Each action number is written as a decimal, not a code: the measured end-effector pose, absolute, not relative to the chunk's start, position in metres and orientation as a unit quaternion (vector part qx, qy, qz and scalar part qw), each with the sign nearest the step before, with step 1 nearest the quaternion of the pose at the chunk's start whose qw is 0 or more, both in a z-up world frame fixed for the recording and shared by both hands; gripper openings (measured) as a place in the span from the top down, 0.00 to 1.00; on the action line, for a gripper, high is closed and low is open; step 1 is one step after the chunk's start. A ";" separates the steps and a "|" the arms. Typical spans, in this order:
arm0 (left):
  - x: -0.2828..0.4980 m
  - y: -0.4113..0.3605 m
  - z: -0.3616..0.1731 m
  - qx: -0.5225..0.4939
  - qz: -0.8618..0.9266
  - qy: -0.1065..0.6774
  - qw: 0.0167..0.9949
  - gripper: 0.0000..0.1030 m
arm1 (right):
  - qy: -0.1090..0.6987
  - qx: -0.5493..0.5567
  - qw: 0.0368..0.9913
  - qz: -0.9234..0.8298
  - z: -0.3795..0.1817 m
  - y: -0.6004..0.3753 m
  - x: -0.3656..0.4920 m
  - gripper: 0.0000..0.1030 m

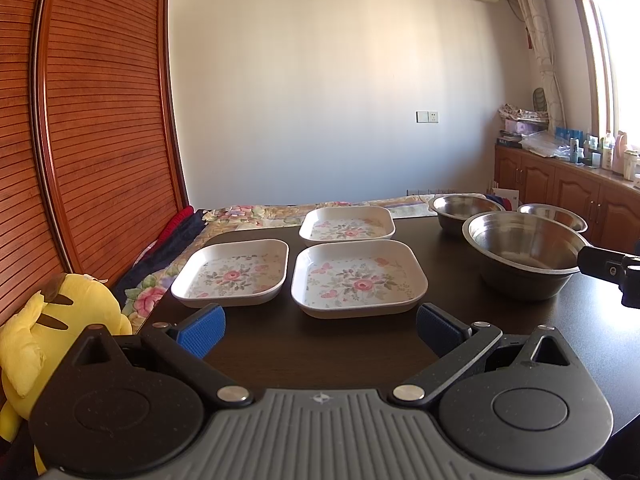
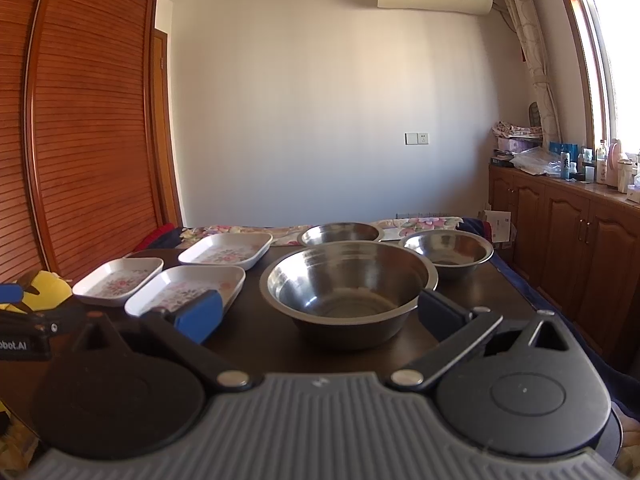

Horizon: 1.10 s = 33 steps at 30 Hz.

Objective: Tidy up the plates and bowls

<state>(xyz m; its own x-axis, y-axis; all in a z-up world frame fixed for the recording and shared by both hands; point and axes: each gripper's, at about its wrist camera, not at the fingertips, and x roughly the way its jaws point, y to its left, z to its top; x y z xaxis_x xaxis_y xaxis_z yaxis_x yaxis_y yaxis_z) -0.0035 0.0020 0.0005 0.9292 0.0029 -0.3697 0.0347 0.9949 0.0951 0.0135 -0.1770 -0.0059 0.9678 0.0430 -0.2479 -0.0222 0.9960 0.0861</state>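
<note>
Three square white plates with flower prints lie on the dark table (image 1: 280, 344): the near plate (image 1: 359, 278), the left plate (image 1: 233, 273) and the far plate (image 1: 347, 227). To their right stand three steel bowls: a large bowl (image 2: 348, 286), a far bowl (image 2: 340, 233) and a smaller right bowl (image 2: 450, 250). My left gripper (image 1: 320, 326) is open and empty, just short of the near plate. My right gripper (image 2: 320, 314) is open, its fingers on either side of the large bowl's near rim, apart from it. The large bowl (image 1: 524, 254) also shows in the left wrist view.
A yellow plush toy (image 1: 52, 344) sits off the table's left edge by a wooden slatted wardrobe (image 1: 92, 120). A flowered bedspread (image 1: 256, 214) lies behind the table. Wooden cabinets (image 2: 568, 232) with bottles on top run along the right wall.
</note>
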 end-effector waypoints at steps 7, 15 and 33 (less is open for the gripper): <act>-0.003 0.002 -0.001 0.052 -0.008 0.190 0.980 0.00 | 0.126 0.042 0.991 0.017 -0.006 -0.178 0.013 0.00; -0.002 0.003 0.000 0.051 -0.009 0.194 0.980 0.00 | 0.126 0.041 0.991 0.016 -0.006 -0.178 0.013 0.00; 0.020 0.019 -0.014 0.042 -0.027 0.256 0.965 0.00 | 0.141 0.028 0.989 0.039 -0.010 -0.162 0.027 0.00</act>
<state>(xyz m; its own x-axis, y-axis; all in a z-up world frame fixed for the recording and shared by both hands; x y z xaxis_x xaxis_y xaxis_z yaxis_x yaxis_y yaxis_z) 0.0203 0.0185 -0.0143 0.8676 -0.0316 -0.4962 0.0742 0.9950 0.0664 0.0266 -0.1625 -0.0095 0.9575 0.0843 -0.2758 -0.0683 0.9954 0.0672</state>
